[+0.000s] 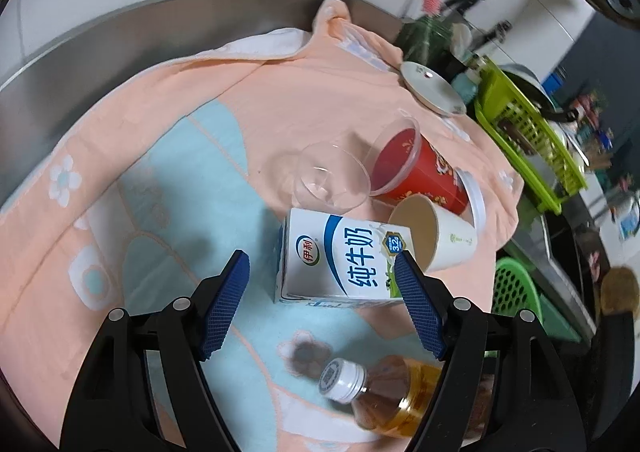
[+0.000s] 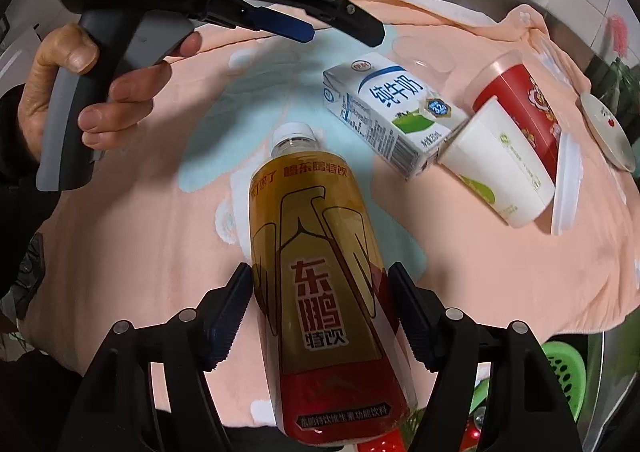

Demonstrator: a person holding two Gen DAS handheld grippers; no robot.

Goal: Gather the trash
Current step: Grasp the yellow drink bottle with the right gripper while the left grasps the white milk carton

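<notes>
My right gripper is shut on an amber drink bottle with a white cap, its pads pressing on both sides of the label. The same bottle shows at the bottom of the left wrist view. My left gripper is open, hovering over a white and blue milk carton that lies on its side. Past the carton lie a clear plastic cup, a red cup and a white paper cup. All rest on a peach and blue towel.
A white lid leans by the red cup. A round disc lies at the towel's far edge. A lime green basket and a green perforated bin stand to the right. A hand grips the other gripper's handle.
</notes>
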